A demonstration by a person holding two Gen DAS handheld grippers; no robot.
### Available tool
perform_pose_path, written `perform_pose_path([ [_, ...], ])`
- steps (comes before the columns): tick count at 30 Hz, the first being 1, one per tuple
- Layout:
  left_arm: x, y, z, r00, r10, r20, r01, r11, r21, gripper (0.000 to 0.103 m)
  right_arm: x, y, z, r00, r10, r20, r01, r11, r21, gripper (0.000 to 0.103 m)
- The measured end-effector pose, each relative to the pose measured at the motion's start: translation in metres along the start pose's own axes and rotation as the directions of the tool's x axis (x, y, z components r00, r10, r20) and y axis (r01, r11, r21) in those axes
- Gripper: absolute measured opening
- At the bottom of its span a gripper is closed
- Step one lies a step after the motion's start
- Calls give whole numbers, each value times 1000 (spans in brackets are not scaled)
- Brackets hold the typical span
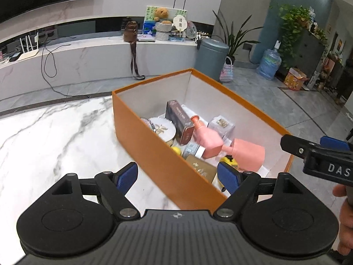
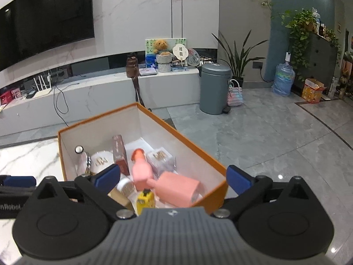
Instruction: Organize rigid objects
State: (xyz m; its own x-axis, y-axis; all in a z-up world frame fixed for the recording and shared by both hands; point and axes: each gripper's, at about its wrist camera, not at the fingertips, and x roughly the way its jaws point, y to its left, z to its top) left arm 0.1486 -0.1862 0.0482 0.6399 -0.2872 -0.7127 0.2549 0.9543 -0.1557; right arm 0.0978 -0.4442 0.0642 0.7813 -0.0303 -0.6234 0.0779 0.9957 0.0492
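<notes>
An orange box [image 1: 152, 152] [image 2: 217, 195] stands on the marble table [image 1: 55, 137] and holds several items: two pink bottles [image 1: 208, 138] [image 2: 176, 190], a dark carton [image 1: 179, 121] [image 2: 120, 154], a round white tin [image 1: 163, 129] [image 2: 100, 161], a clear cube [image 1: 221, 124] [image 2: 161, 159] and a yellow item [image 1: 230, 162] [image 2: 144, 201]. My left gripper [image 1: 178, 176] is open, straddling the box's near wall with nothing held. My right gripper [image 2: 172, 176] is open above the box's near end; the larger pink bottle lies below it, untouched. The right gripper's body [image 1: 317, 156] shows at the left wrist view's right edge.
The table's far edge meets grey floor tiles [image 2: 264, 143]. A grey bin [image 2: 214, 88], a woven bag [image 2: 235, 95], a water jug [image 2: 283, 79] and plants stand beyond. A low marble shelf [image 1: 88, 61] carries a teddy bear and cables. A person's hand [image 1: 345, 220] grips the right tool.
</notes>
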Motion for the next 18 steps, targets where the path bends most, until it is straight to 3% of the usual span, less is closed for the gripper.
perform_pose_path([
  [18,-2,-19,-7,999,22,-26,-21,999,46,99,-3,4,-11,999,-25,-38,24,1000,-11,100],
])
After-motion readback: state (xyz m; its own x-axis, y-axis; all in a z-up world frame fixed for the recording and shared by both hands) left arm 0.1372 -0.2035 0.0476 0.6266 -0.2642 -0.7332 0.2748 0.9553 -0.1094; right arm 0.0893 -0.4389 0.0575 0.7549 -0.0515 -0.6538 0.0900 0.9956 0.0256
